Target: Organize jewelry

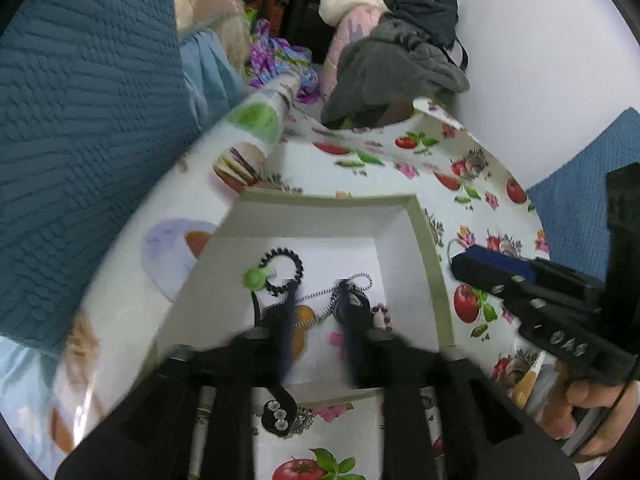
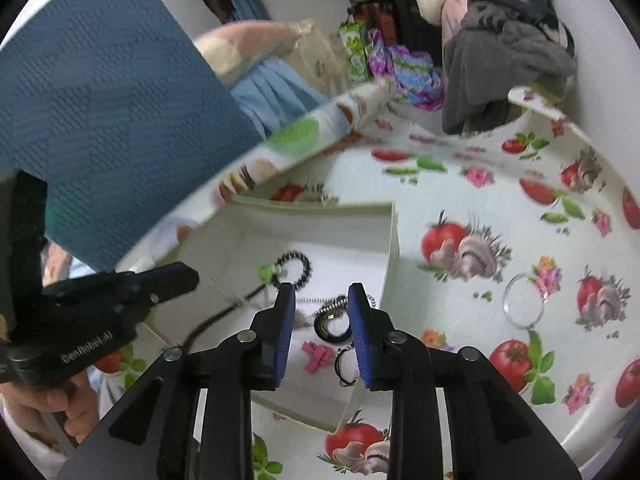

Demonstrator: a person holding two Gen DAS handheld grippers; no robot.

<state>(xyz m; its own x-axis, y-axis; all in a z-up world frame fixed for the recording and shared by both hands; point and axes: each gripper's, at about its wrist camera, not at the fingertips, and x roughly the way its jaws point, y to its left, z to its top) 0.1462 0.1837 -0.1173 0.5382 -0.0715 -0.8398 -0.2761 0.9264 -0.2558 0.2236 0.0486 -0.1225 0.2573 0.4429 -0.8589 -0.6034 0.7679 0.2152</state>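
One shallow white cardboard box point(image 2: 394, 240) on the fruit-print tablecloth point(image 2: 480, 184) holds one black spiral hair tie point(image 2: 298, 268), one silver bead chain point(image 1: 352, 282) and one pink clip point(image 2: 316, 356). Both grippers, left point(image 1: 316, 316) and right point(image 2: 322, 300), hover over it, jaws parted and empty. One clear bangle point(image 2: 524, 300) lies outside.

The tablecloth point(image 2: 460, 184) is white with red tomatoes, green leaves and pink flowers. The box point(image 1: 434, 264) has a pale green rim and white inside. In it lie a black hair tie point(image 1: 285, 270) with a green bead, a silver chain point(image 1: 320, 292) and a pink clip point(image 2: 318, 356). The chair point(image 2: 104, 100) is teal.
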